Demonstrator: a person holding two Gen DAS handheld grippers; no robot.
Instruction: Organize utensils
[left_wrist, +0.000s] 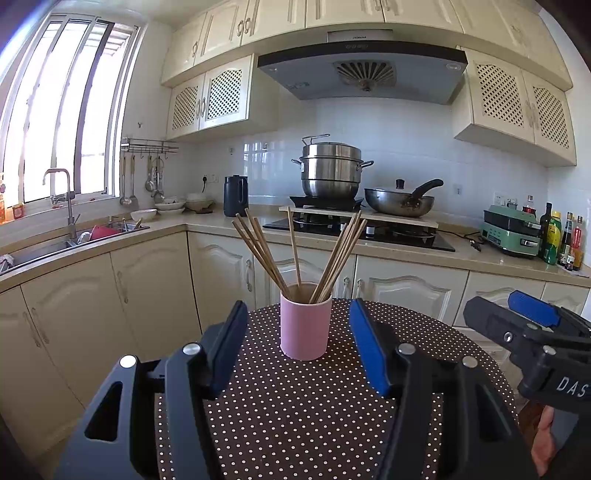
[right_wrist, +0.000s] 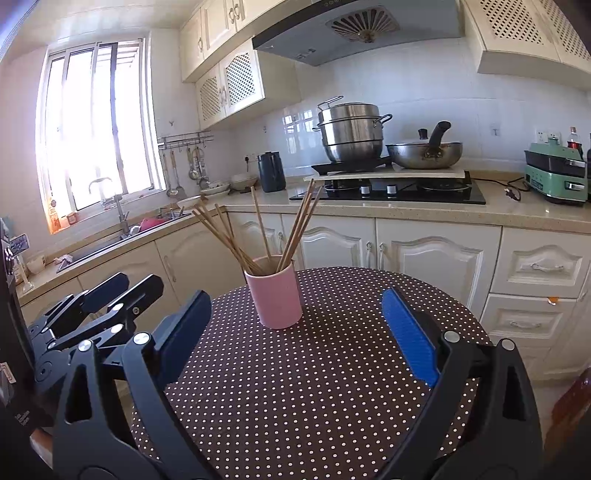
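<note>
A pink cup (left_wrist: 305, 326) stands upright on a round table with a brown polka-dot cloth (left_wrist: 295, 406). Several wooden chopsticks (left_wrist: 295, 254) stand in it, fanned out. My left gripper (left_wrist: 298, 325) is open and empty, its blue pads on either side of the cup, a little nearer than it. The right gripper (left_wrist: 495, 314) shows at the right edge. In the right wrist view the cup (right_wrist: 275, 297) with chopsticks (right_wrist: 266, 232) is left of centre. My right gripper (right_wrist: 295, 314) is open and empty, behind the cup. The left gripper (right_wrist: 129, 284) shows at the left.
Cream kitchen cabinets (left_wrist: 155, 280) and a counter run behind the table. A sink (left_wrist: 74, 240) lies at the left. A hob with a steel steamer pot (left_wrist: 330, 171) and a wok (left_wrist: 400, 201) is behind. A green appliance (left_wrist: 511, 232) and bottles stand at the right.
</note>
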